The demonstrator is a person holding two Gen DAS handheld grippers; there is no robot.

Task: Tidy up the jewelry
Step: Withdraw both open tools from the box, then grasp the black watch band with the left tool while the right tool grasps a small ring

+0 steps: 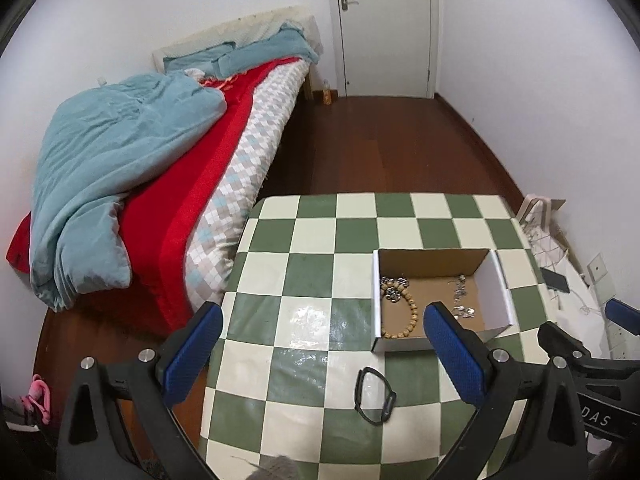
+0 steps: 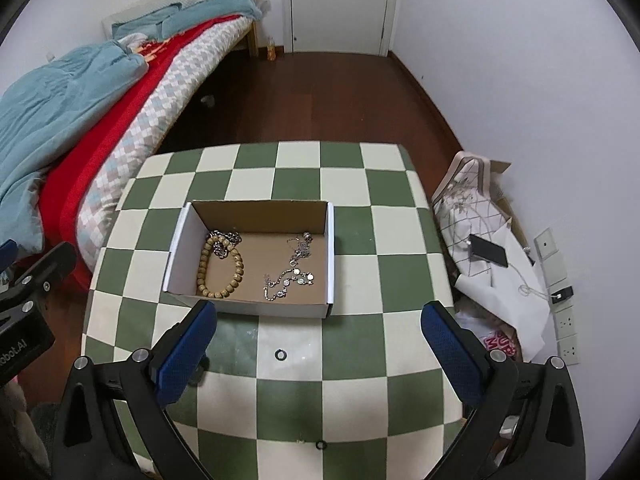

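Observation:
A shallow cardboard box (image 2: pixel 328 248) (image 1: pixel 498 304) sits on the green-and-white checkered table (image 2: pixel 344 364) (image 1: pixel 304 264). Inside lie a wooden bead bracelet (image 2: pixel 202 270) (image 1: pixel 412 316), a silver chain (image 2: pixel 226 240) and a silver coin necklace (image 2: pixel 290 276) (image 1: pixel 462 304). A black band bracelet (image 1: pixel 374 394) lies on the table in front of the box, between the fingers of my open left gripper (image 1: pixel 320 348). Two small black rings (image 2: pixel 281 354) (image 2: pixel 321 445) rest on the table under my open right gripper (image 2: pixel 318 340). Both grippers hold nothing.
A bed (image 1: pixel 224 152) with a teal duvet and red blanket stands left of the table. To the right, papers, a bag and a black phone (image 2: pixel 488 256) lie on the floor by the wall. A white door (image 1: pixel 384 28) is at the back.

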